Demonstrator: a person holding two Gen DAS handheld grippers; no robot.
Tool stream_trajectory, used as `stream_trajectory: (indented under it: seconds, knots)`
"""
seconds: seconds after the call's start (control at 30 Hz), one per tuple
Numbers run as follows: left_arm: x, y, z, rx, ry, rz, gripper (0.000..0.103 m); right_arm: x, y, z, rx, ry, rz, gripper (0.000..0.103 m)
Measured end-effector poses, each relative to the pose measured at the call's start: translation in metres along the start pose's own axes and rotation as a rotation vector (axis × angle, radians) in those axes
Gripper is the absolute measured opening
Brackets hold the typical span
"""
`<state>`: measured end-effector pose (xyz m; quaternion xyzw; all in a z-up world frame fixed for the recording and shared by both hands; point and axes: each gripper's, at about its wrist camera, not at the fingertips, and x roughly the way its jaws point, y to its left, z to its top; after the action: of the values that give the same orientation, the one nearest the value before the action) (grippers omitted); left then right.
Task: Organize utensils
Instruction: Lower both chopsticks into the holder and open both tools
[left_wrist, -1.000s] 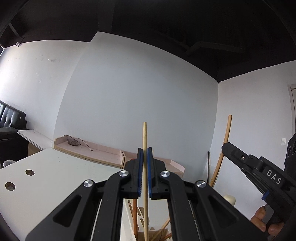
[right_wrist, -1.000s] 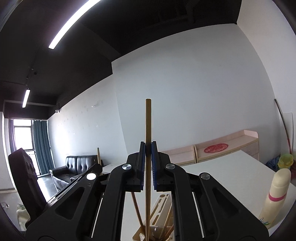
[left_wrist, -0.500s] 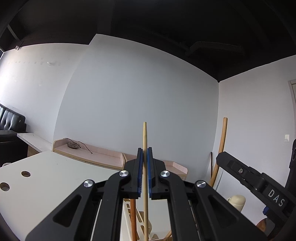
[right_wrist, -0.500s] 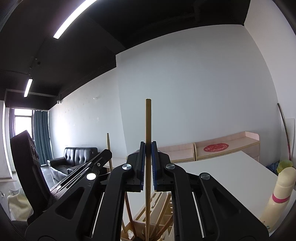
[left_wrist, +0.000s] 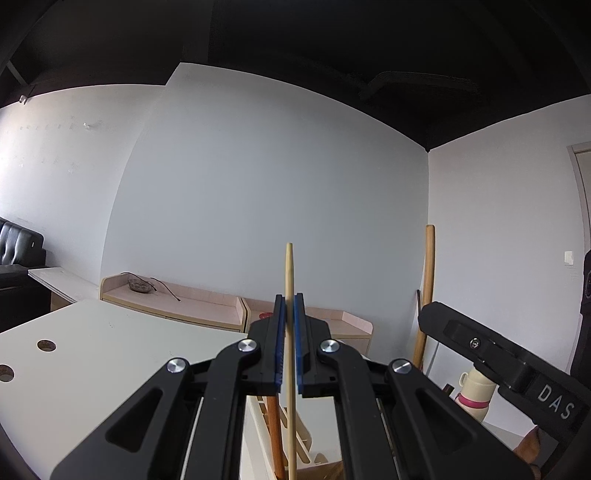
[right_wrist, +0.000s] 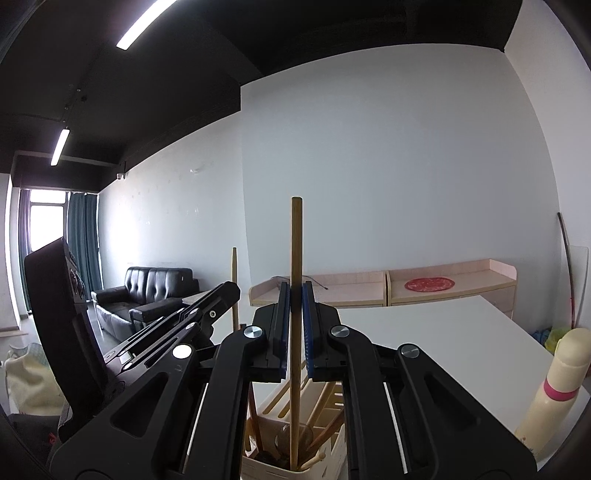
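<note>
My left gripper (left_wrist: 290, 306) is shut on a pale, tapered wooden stick (left_wrist: 289, 269) held upright. My right gripper (right_wrist: 295, 295) is shut on a darker wooden utensil handle (right_wrist: 296, 240), also upright. Its lower end reaches into a cream utensil holder (right_wrist: 332, 461) below, which holds several wooden utensils. The holder also shows in the left wrist view (left_wrist: 295, 435), under the left jaws. The right gripper (left_wrist: 498, 358) with its handle (left_wrist: 428, 266) appears in the left wrist view at right; the left gripper (right_wrist: 177, 339) appears in the right wrist view at left.
A white table (right_wrist: 443, 332) carries the holder. A cream bottle with a pink band (right_wrist: 557, 387) stands at its right edge. Pink low cabinets (right_wrist: 424, 284) line the far wall. A black sofa (right_wrist: 147, 295) is at left.
Both grippers have lowered and come closer together over the holder. The holder and its utensils have come more into view below the right gripper.
</note>
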<state>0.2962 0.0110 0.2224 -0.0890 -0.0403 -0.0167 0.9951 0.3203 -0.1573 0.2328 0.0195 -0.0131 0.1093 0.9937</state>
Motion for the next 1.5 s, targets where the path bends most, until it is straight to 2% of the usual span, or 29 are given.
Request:
stream_trajectory:
  seconds: [0.17,0.4,0.53,0.73,1.03,1.2,1.4,1.5]
  knots:
    - [-0.004,0.001,-0.01,0.026,0.021,-0.014,0.004,-0.001,-0.002,-0.01,0.007,0.036,0.012,0.006]
    - [-0.006,-0.005,-0.019,0.105,0.052,-0.025,0.004,-0.002,0.003,-0.003,-0.023,0.054,0.007,0.006]
    - [-0.011,-0.004,-0.018,0.098,0.05,-0.032,0.004,-0.001,0.009,0.001,-0.073,0.019,-0.018,0.006]
    - [-0.014,-0.002,-0.017,0.095,0.069,-0.037,0.004,0.002,0.015,-0.006,-0.11,0.032,-0.028,0.006]
    - [-0.012,0.001,-0.017,0.094,0.106,-0.035,0.005,0.002,0.003,-0.011,-0.056,0.076,-0.019,0.006]
    - [-0.011,0.004,-0.018,0.086,0.123,-0.024,0.016,0.0,0.003,-0.014,-0.05,0.093,-0.016,0.006]
    - [-0.014,0.006,-0.017,0.089,0.127,-0.015,0.017,0.0,0.004,-0.013,-0.038,0.106,-0.006,0.009]
    - [-0.019,0.007,-0.016,0.089,0.116,-0.01,0.024,-0.003,0.004,-0.013,-0.035,0.102,-0.004,0.01]
